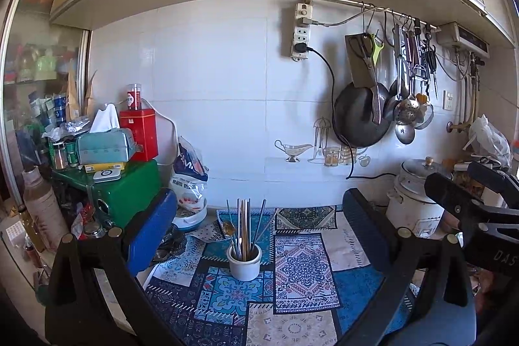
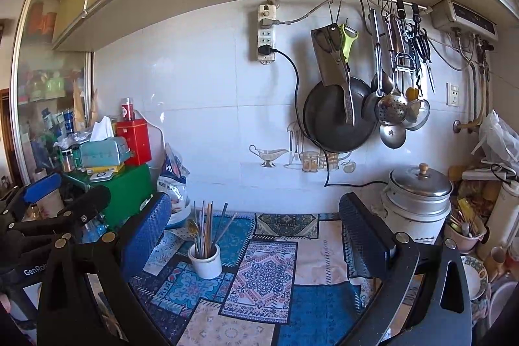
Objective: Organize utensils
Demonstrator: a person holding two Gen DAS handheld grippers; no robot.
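Both claws hang above the patterned mat (image 1: pixel 301 274), spread wide and gripping nothing. The left gripper (image 1: pixel 259 235) has its blue-padded fingers (image 1: pixel 152 232) parted either side of the white cup (image 1: pixel 244 261); the right gripper (image 2: pixel 256 235) is just as wide, with the cup ahead of its left finger. The cup stands upright on the mat, holding chopsticks (image 1: pixel 246 226) and a gold spoon (image 1: pixel 229 229) that lean out of it. Left of the cup sits a green box (image 1: pixel 129 193) stacked with a tissue box (image 1: pixel 103 145) and a red tin (image 1: pixel 139 132). Right of the cup stands a white cooker with a metal lid (image 2: pixel 418 203). Behind the cup, on the tiled wall, a dark pan (image 2: pixel 337 119), cleaver and ladles hang from a rail.
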